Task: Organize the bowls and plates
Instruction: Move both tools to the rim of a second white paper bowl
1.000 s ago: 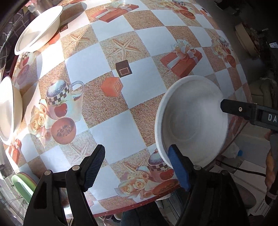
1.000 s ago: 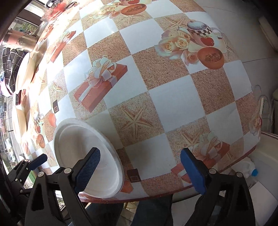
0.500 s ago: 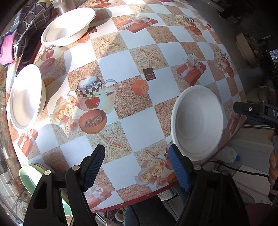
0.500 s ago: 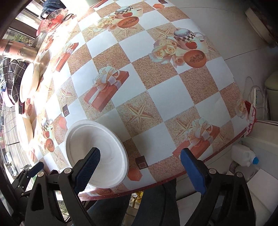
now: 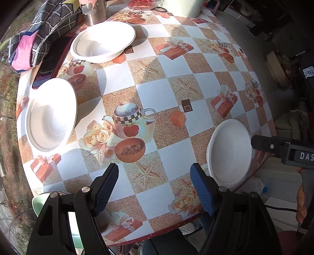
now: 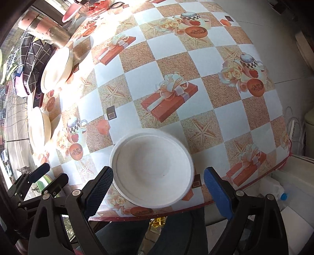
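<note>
1. While both your grippers, left (image 5: 154,189) and right (image 6: 158,193), hang spread and empty, the near bowl (image 6: 152,170) sits by the table (image 6: 196,64) edge.
2. Two bowls (image 5: 52,114) wait far left, likely for stacking.

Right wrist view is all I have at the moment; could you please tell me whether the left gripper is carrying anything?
Observer: No. The left wrist view shows the left gripper open and empty.
Operator: Thank you. I see the two bowls on my far left only edge-on; is anything inside them?
Observer: Both look empty. The nearer bowl and the farther bowl show bare white insides.
Operator: Is there anything beyond the farther bowl that I am missing?
Observer: A pale container stands at the far side of the table, with only its base in frame.
</note>
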A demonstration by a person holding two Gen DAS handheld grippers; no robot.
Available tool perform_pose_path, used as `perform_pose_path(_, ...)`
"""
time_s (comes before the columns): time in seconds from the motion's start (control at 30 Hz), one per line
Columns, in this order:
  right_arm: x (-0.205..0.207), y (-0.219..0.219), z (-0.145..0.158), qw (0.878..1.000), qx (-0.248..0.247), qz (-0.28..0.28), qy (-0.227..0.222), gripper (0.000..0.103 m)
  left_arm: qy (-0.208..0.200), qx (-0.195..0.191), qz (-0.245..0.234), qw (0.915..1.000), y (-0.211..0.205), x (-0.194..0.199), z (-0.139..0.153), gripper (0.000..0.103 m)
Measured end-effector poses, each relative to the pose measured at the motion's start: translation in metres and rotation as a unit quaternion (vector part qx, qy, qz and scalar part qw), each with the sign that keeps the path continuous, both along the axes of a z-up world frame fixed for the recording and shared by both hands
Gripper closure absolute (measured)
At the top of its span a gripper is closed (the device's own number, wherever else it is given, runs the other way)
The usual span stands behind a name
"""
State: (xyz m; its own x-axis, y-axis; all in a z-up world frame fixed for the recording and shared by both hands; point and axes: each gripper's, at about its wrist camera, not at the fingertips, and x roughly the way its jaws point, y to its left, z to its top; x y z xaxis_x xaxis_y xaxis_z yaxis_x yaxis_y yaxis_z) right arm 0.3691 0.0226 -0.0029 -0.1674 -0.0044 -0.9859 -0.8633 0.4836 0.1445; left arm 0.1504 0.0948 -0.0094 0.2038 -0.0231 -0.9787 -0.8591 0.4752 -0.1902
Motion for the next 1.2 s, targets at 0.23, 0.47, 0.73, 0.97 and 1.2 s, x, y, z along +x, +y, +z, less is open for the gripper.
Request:
perform_pose_path(0.23, -0.034, 0.024, -0.001, 0.999, 0.000, 0.052, -0.002, 0.009, -0.007, 0.003, 0.035, 0.9994, 0.013, -0.029, 0.003, 0.024)
perform_pose_path(0.47, -0.059, 0.044, -0.005, 0.995, -0.009, 0.096, -0.001, 0.000, -0.012, 0.009, 0.069, 0.9975, 0.021, -0.054, 0.005, 0.024)
perform_pose_path(0.73, -0.089, 0.065, -0.001, 0.990, -0.009, 0.143, -0.001, 0.000, -0.019, 0.013, 0.105, 0.9943, 0.028, -0.078, 0.007, 0.024)
perform_pose_path(0.97, -0.109, 0.075, -0.003, 0.986, -0.020, 0.164, 0.002, 0.000, -0.022, 0.022, 0.136, 0.9902, 0.034, -0.101, 0.011, 0.024)
perform_pose_path(1.2, -0.130, 0.082, -0.008, 0.982, -0.029, 0.186, -0.001, 0.000, -0.013, 0.031, 0.158, 0.9869, 0.042, -0.122, 0.013, 0.024)
